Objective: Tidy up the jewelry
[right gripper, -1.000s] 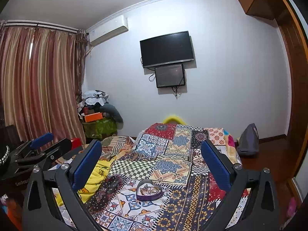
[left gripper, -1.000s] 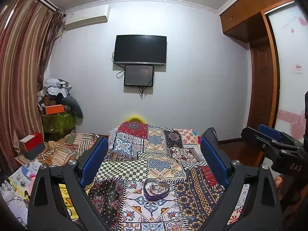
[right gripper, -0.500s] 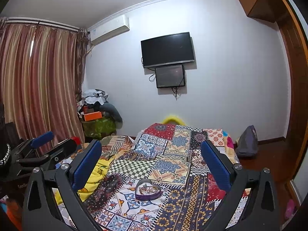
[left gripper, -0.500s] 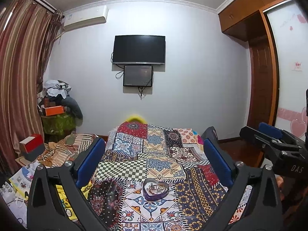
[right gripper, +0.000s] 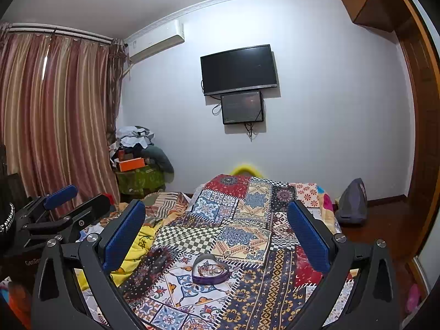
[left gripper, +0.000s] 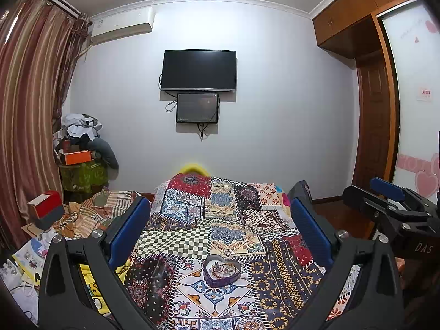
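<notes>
Patchwork bedspread holds a heart-shaped box (jewelry inside), grippers apart.

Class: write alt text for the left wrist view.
An open left gripper frames a heart-shaped jewelry tray lying on a patchwork bedspread. The right gripper shows at the right edge; a television hangs on the far wall.

Wall-mounted television above a smaller screen, striped curtains, patchwork bedspread
</notes>
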### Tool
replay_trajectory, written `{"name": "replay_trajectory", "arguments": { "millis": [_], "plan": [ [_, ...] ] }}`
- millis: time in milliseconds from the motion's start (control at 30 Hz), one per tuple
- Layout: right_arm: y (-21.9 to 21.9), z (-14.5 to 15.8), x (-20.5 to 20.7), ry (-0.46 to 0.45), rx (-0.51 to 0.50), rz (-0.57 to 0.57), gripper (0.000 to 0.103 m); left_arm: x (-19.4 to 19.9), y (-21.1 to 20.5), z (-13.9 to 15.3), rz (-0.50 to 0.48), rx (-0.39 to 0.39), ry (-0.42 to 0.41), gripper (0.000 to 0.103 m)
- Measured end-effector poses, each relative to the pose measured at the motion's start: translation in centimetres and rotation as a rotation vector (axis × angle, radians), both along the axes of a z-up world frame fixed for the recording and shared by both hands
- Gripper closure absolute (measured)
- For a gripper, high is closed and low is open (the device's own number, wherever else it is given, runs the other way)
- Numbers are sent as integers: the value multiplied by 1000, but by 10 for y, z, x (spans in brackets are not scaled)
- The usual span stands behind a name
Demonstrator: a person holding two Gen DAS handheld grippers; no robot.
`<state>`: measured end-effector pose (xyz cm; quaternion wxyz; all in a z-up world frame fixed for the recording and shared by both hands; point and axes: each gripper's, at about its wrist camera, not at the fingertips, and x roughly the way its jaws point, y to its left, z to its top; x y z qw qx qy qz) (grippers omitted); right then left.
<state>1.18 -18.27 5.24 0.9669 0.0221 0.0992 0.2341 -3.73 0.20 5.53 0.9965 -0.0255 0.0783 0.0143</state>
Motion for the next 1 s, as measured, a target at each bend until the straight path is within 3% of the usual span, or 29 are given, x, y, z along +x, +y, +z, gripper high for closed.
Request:
{"name": "replay_trajectory", "arguments": {
  "millis": [1000],
  "plan": [
    [-2, -1, 4, 19, -1, -13, 0, 4, 8, -3, -34, -57, 24, 1]
  ]
}}
